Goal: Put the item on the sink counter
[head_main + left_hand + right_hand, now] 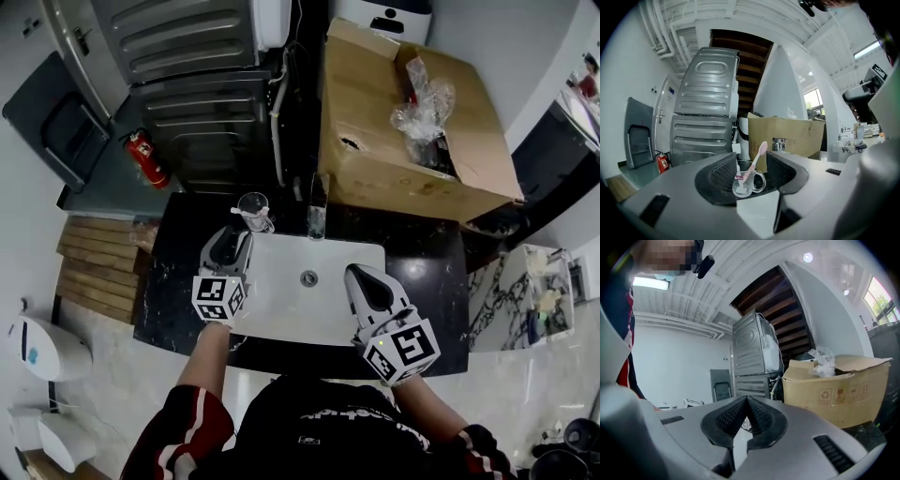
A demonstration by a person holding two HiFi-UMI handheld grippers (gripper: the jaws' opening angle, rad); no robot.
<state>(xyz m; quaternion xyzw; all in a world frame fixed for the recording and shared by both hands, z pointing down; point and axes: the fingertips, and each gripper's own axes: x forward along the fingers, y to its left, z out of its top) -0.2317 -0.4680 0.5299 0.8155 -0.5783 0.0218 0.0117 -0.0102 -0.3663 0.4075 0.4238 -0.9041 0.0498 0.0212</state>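
Note:
A clear glass cup point(253, 208) with a pink toothbrush point(757, 159) in it stands on the black sink counter point(178, 281), at the back left corner of the white basin point(281, 309). My left gripper point(232, 236) sits just short of the cup and is open. In the left gripper view the cup point(743, 183) stands upright between and a little beyond the spread jaws, and the pads do not touch it. My right gripper point(359, 274) hovers over the basin's right side, shut, with nothing in it; the right gripper view shows its tips point(747, 400) meeting.
A faucet point(317, 208) rises at the basin's back edge, right of the cup. Behind the counter are a large open cardboard box point(412, 122), a grey ribbed machine point(197, 103) and a red fire extinguisher point(147, 157). A wooden pallet point(98, 267) lies to the left.

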